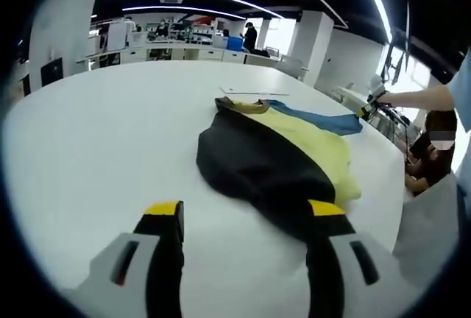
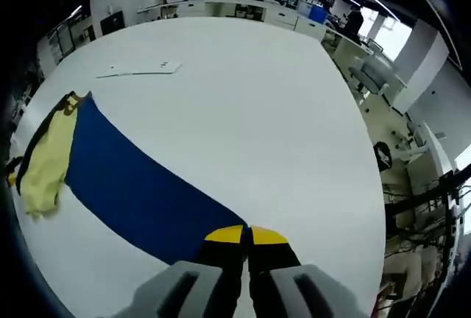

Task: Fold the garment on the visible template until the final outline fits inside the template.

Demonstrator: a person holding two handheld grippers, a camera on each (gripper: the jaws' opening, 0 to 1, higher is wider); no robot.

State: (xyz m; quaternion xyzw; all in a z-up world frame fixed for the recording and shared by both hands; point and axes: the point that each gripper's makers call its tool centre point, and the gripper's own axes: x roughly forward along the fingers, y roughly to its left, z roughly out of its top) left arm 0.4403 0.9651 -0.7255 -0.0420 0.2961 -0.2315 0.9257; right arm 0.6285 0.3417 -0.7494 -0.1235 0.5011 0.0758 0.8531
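Note:
A garment in black (image 1: 257,163), yellow (image 1: 316,145) and blue (image 1: 324,121) lies bunched on the white table (image 1: 110,126). My left gripper (image 1: 245,211) is open just short of its near black edge, one jaw on each side. The right gripper (image 1: 372,104) comes in from the right, holding the blue part's far end. In the right gripper view, the right gripper (image 2: 246,235) is shut on the tip of the blue panel (image 2: 132,178), which stretches away to the yellow part (image 2: 48,156). A thin white template sheet (image 2: 140,69) lies flat beyond the garment (image 1: 254,91).
The table edge (image 2: 360,134) curves along the right, with chairs and cables (image 2: 412,185) below it. A person's arm (image 1: 419,97) reaches in from the right, and another person (image 1: 430,149) sits by that edge. Office desks (image 1: 184,49) stand far behind.

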